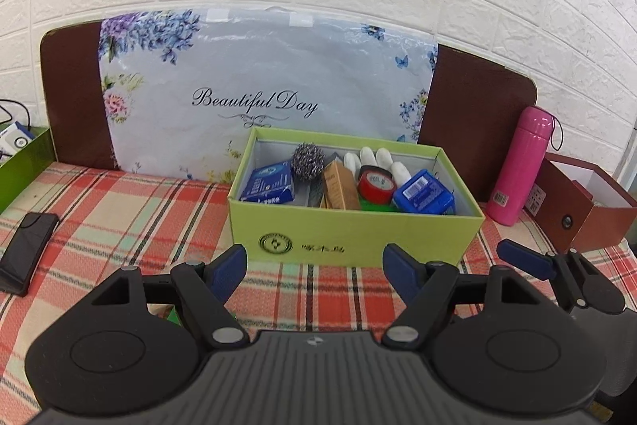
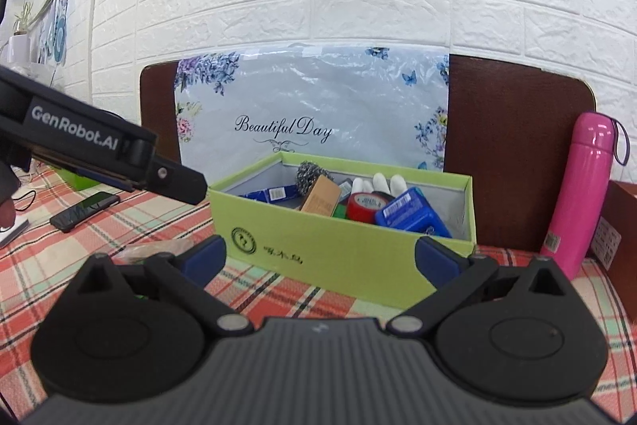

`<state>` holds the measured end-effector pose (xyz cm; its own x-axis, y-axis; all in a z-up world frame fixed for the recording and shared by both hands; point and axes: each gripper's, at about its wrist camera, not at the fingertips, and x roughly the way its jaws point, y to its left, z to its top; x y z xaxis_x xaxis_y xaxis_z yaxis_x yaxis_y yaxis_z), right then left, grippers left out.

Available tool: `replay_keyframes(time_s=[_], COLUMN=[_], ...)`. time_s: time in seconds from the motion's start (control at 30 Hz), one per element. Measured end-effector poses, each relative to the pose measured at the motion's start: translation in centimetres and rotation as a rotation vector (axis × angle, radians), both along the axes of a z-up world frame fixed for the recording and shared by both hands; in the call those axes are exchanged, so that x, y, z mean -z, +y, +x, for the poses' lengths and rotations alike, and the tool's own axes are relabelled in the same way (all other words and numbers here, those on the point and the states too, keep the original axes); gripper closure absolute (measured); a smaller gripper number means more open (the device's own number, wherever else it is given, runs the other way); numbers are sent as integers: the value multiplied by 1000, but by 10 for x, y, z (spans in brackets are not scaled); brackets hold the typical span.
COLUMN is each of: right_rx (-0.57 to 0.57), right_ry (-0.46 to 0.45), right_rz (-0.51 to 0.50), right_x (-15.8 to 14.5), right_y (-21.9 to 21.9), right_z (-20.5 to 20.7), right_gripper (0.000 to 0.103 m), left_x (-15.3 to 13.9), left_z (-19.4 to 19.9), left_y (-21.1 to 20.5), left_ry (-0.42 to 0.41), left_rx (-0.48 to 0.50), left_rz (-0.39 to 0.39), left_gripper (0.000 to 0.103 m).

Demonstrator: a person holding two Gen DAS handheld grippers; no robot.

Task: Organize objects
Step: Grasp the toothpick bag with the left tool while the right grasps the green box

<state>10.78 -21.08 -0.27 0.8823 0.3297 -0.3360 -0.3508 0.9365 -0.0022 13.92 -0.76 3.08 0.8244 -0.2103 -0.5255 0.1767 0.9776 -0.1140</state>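
Note:
A light green box stands on the plaid tablecloth. It holds a steel scourer, a blue carton, a brown carton, a red tape roll, white gloves and a blue container. My left gripper is open and empty just in front of the box. My right gripper is open and empty, also in front of the box. The left gripper's body crosses the left of the right wrist view.
A pink flask stands right of the box, next to a brown open box. A black phone lies at left. A floral bag leans on a brown board at the wall. A green bin sits far left.

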Motion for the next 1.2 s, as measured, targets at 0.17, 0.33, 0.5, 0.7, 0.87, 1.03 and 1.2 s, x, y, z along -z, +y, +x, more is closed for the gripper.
replay_keyframes(time_s=[0.17,0.33,0.5,0.7,0.87,1.03,1.2], right_rx=[2,-3,-24,-83,-192,-335,-433], right_ry=[19,45,68,104,121,129,135], right_rz=[8,15,3,-14,-67,-211,-305], right_x=[6,13,19,27,38,50,61], right_y=[0,3,12,38,73,120,156], right_z=[-13,-21,-28,-32,-27,-7,18], right_gripper=[0,0,0,0,0,0,0], left_x=[9,21,33,49,60,69,74], left_z=[-13,-24,-34,-41,-44,-42,-36], left_y=[12,31,53,87,111,131,150], left_ry=[19,52,64,74,78,87,89], left_rx=[-18,-51,-84,-110,-106,-85,-80], left_rz=[-9,-40,-62,-105,-130,-141,-165], left_gripper=[25,25,25,25,25,25,25])
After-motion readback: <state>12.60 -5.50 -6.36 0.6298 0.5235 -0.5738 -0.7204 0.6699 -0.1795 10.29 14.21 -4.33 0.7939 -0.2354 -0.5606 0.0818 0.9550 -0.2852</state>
